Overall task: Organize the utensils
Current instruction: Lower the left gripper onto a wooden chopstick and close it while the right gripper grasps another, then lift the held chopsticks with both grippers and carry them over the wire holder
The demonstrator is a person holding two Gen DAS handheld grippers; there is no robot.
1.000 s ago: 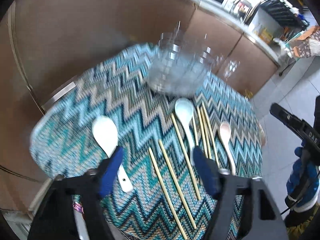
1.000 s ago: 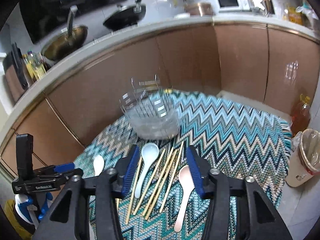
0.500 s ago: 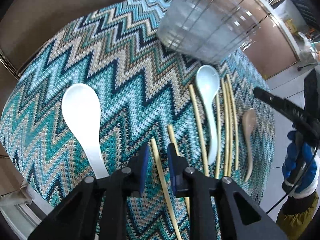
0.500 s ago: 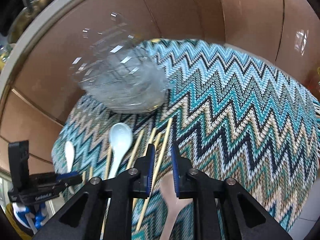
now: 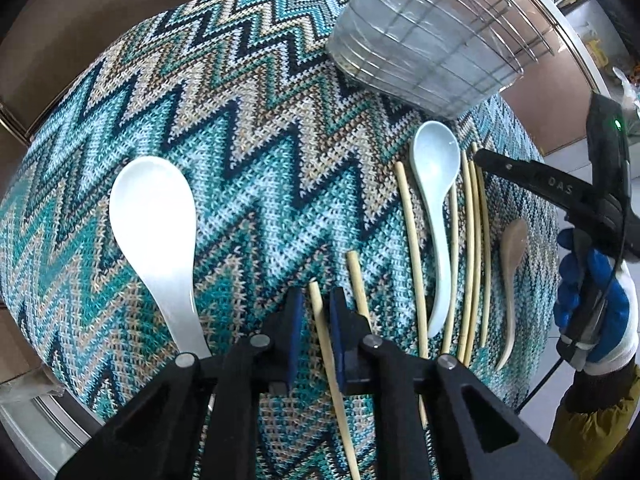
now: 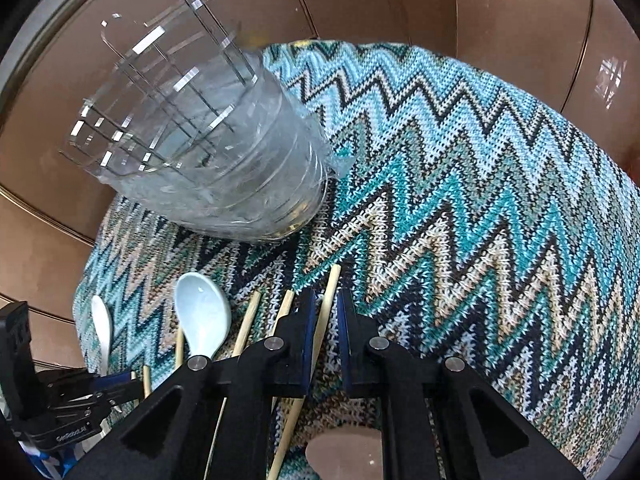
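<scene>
On the zigzag cloth (image 5: 248, 152) lie several pale chopsticks and three spoons. My left gripper (image 5: 314, 300) is nearly shut around one chopstick (image 5: 324, 332), low on the cloth. A white spoon (image 5: 156, 224) lies to its left and a pale blue spoon (image 5: 436, 184) to its right. A beige spoon (image 5: 512, 256) lies at the far right. My right gripper (image 6: 322, 304) is nearly shut around another chopstick (image 6: 326, 300). The blue spoon (image 6: 202, 316) lies to its left. The beige spoon's bowl (image 6: 344, 452) shows under the right gripper. A clear wire-framed utensil holder (image 6: 208, 148) stands behind.
The holder (image 5: 424, 44) stands at the back of the small cloth-covered table. Brown cabinet fronts (image 6: 440, 4) curve around behind it. The table edges (image 5: 44, 400) drop off close on all sides. The other gripper shows in each view, as here in the right wrist view (image 6: 60, 404).
Both grippers went from wide open to nearly shut and dropped close to the cloth, each coming around one chopstick. The utensils have stayed where they lay.
</scene>
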